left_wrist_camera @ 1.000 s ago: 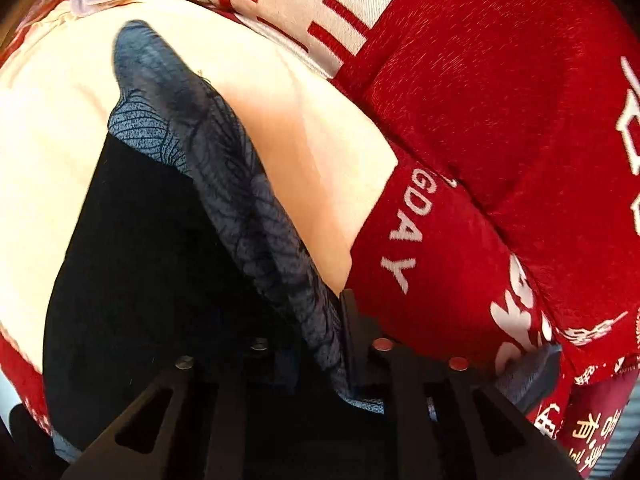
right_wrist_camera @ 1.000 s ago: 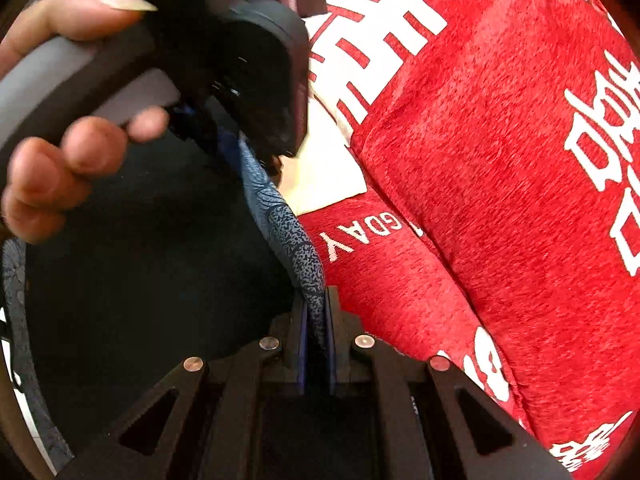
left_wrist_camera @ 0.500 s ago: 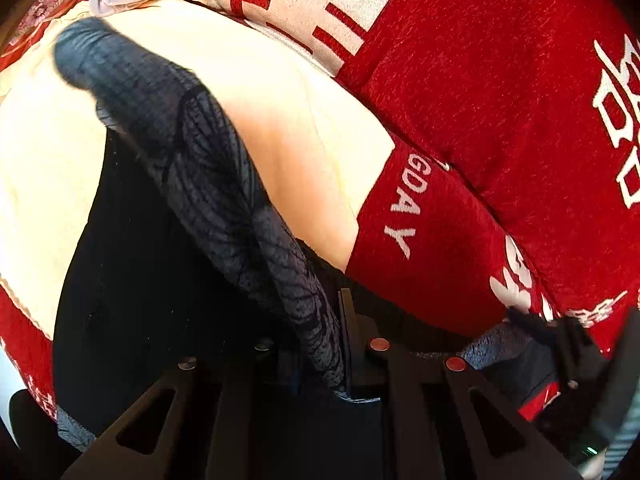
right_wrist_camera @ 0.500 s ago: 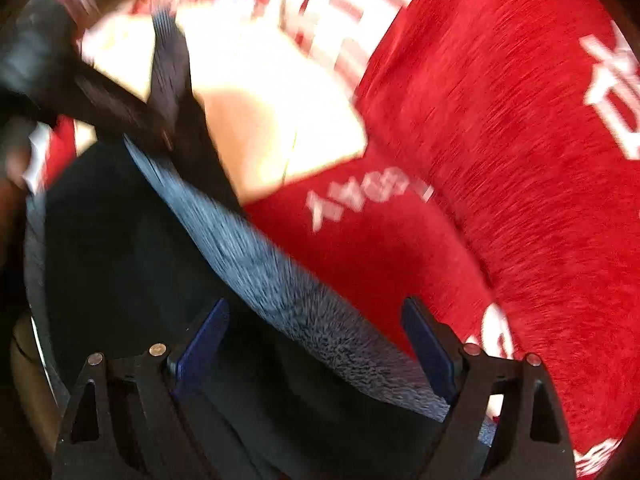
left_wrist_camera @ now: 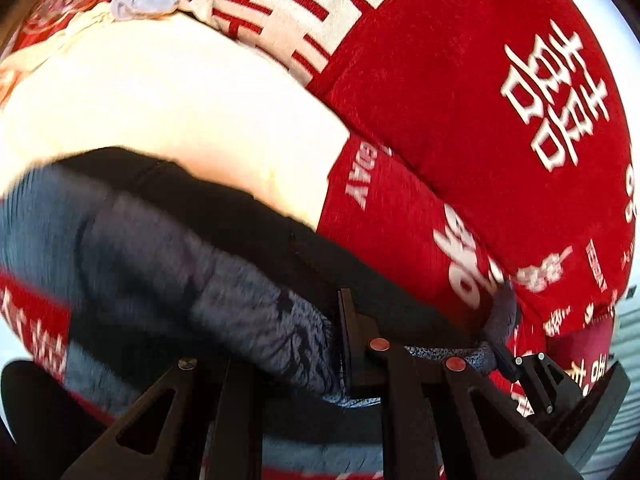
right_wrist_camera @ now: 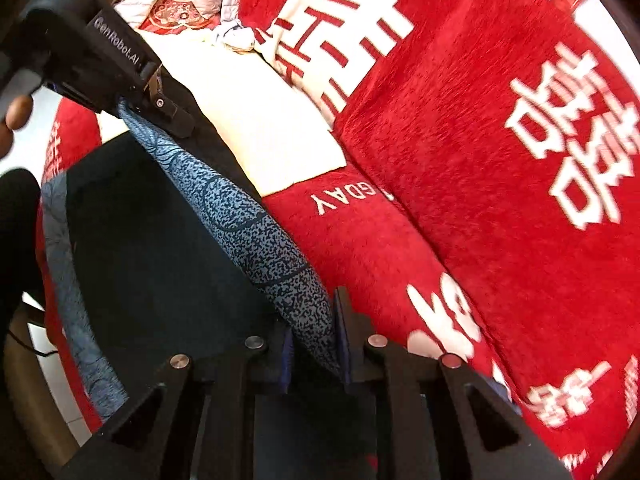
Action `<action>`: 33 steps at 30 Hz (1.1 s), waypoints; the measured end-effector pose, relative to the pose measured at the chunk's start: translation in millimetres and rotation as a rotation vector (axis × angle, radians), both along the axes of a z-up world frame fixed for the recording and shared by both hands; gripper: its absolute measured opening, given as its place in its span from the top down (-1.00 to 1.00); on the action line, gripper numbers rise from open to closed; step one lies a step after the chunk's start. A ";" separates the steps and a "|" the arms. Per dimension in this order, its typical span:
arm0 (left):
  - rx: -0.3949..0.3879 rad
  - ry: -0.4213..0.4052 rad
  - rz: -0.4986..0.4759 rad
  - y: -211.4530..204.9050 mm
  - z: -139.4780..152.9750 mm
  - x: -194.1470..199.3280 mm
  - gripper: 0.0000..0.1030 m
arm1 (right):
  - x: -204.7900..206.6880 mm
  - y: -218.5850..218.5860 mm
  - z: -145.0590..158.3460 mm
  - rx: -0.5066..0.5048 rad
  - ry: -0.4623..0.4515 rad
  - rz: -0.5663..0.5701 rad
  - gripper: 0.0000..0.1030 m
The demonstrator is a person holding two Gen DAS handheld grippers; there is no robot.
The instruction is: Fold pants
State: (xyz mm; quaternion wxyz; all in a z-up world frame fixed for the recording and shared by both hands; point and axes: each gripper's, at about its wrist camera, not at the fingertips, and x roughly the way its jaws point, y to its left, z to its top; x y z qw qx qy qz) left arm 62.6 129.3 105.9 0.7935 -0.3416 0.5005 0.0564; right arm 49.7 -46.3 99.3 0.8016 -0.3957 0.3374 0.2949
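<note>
One pair of pants (right_wrist_camera: 256, 232), two grippers: left gripper (left_wrist_camera: 320, 360) and right gripper (right_wrist_camera: 316, 344) each have fingers pinched on its patterned edge, above one red blanket (right_wrist_camera: 460, 140).

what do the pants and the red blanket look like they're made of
Pants: thin, limp woven or knit cloth, matte, blue-black speckled print; it drapes softly from the right tongs.
Red blanket: plush, fuzzy pile, probably fleece or chenille, with white lettering.

The pants (right_wrist_camera: 256, 232) were black with a blue-grey band speckled in black. The blanket (right_wrist_camera: 460, 152) beneath was bright red with large white characters and lettering. A plain cream cloth (left_wrist_camera: 168, 112) lay across it, and both grippers were black.
</note>
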 end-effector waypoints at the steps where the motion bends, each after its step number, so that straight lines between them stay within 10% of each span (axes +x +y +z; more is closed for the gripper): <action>1: 0.007 -0.010 -0.007 -1.2 -2.0 -13.8 0.68 | -15.7 0.1 -1.8 -0.004 -0.032 -0.017 0.62; 12: -0.117 0.057 -0.026 24.7 -93.9 -104.1 0.53 | -119.7 12.7 -77.4 -0.121 -0.050 -0.098 0.62; 18: -0.025 0.037 -0.045 28.6 -78.1 -131.2 0.39 | -124.3 12.3 -62.9 -0.090 -0.002 -0.122 0.37; 22: 0.020 -0.017 -0.110 23.6 -58.1 -148.6 0.39 | -128.9 -1.5 -23.3 0.103 0.129 -0.125 0.21; 26: 0.073 -0.079 -0.156 11.1 -35.9 -142.9 0.39 | -108.3 -16.7 12.4 0.346 0.183 -0.205 -0.56; 30: 0.069 -0.112 -0.178 0.3 -23.4 -120.6 0.37 | -70.8 -1.7 0.8 0.331 0.190 -0.309 -0.56; 33: 0.106 -0.046 -0.175 -10.2 -37.7 -95.5 -0.54 | -45.6 4.5 -29.2 0.227 0.246 -0.408 -0.56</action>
